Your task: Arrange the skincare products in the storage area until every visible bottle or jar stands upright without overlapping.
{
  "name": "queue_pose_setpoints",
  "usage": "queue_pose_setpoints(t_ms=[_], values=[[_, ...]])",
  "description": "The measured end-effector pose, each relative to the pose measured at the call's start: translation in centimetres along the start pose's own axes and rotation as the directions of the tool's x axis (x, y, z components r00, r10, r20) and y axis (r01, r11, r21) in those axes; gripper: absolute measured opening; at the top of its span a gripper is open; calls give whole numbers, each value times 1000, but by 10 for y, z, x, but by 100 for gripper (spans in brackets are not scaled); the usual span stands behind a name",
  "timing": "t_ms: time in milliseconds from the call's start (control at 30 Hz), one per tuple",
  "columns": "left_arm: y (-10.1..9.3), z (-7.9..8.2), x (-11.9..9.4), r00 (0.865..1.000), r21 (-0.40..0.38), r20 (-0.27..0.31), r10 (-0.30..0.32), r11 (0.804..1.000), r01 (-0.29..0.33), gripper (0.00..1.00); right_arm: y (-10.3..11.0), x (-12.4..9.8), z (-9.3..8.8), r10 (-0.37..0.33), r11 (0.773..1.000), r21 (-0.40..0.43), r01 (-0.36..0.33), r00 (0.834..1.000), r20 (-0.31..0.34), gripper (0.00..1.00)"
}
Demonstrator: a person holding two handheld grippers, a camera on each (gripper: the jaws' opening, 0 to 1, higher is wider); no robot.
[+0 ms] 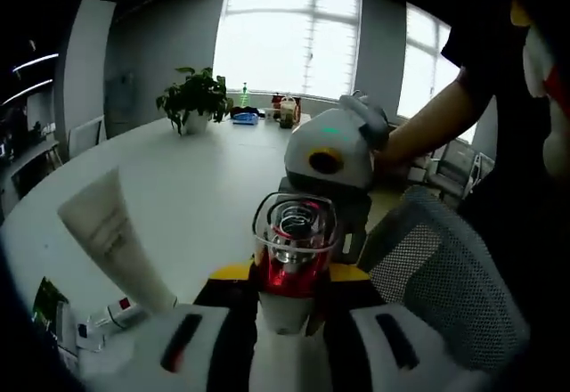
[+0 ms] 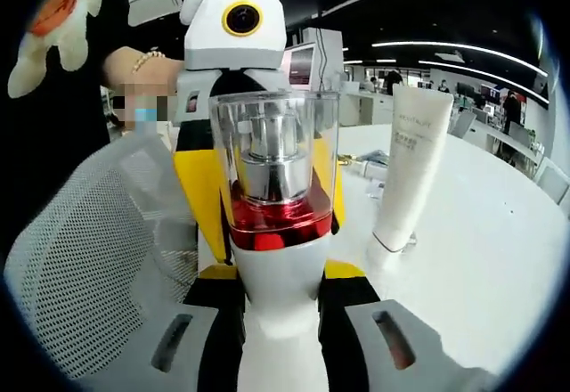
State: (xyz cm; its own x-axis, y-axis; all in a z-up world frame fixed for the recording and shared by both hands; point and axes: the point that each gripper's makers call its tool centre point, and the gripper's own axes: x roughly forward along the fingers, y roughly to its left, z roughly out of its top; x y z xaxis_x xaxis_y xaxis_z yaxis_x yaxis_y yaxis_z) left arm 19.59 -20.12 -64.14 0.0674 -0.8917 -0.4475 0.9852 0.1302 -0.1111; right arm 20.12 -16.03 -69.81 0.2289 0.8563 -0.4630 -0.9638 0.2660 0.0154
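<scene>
- The left gripper [image 1: 287, 307] has its two white jaws closed against the white lower body of a bottle [image 1: 294, 240], which stands upright between them.
- The right gripper [image 2: 278, 312] meets the same bottle from the opposite side. Its jaws also press on the white lower body, so both tongs hold the one bottle.
- The bottle has a clear, square-shouldered cap over a silver pump, a glossy red band below that, and a white base. It is lifted off the surface.
- Directly behind the bottle, each view shows the facing gripper: a white housing above black and yellow arms that flank the bottle.
- A person's arm [image 1: 427, 125] in a dark sleeve reaches in behind the bottle to the right gripper's housing.
- A tall white tube [image 1: 116, 236] stands cap-down and leaning on the table [image 1: 205, 169], apart from the bottle, to its left in the left gripper view.
- Small flat packets [image 1: 107, 316] lie at the foot of the tube.
- A grey mesh chair back [image 1: 445, 267] stands near the bottle, on the side away from the tube.
- Far beyond the bottle, a potted plant [image 1: 194, 98] and a cluster of small containers [image 1: 285, 107] sit at the table's far edge under bright windows [image 1: 289, 31].
</scene>
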Motion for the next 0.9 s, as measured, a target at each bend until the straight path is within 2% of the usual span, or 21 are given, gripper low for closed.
queue_pose_setpoints(t_ms=[267,633,900], values=[[5,-6,7,1000,1,-21,6,1000,-6,23,-3,3,-8,8,1000,2,-8,1000,-14,31],[9,-5,11,1000,-9,2,5,1000,-4,23,-9,3,-8,15,1000,6,-15,1000,-3,31],[10,-5,11,999,-54,31,9,999,-7,24,-8,3,-7,36,999,4,-36,999,-8,30]])
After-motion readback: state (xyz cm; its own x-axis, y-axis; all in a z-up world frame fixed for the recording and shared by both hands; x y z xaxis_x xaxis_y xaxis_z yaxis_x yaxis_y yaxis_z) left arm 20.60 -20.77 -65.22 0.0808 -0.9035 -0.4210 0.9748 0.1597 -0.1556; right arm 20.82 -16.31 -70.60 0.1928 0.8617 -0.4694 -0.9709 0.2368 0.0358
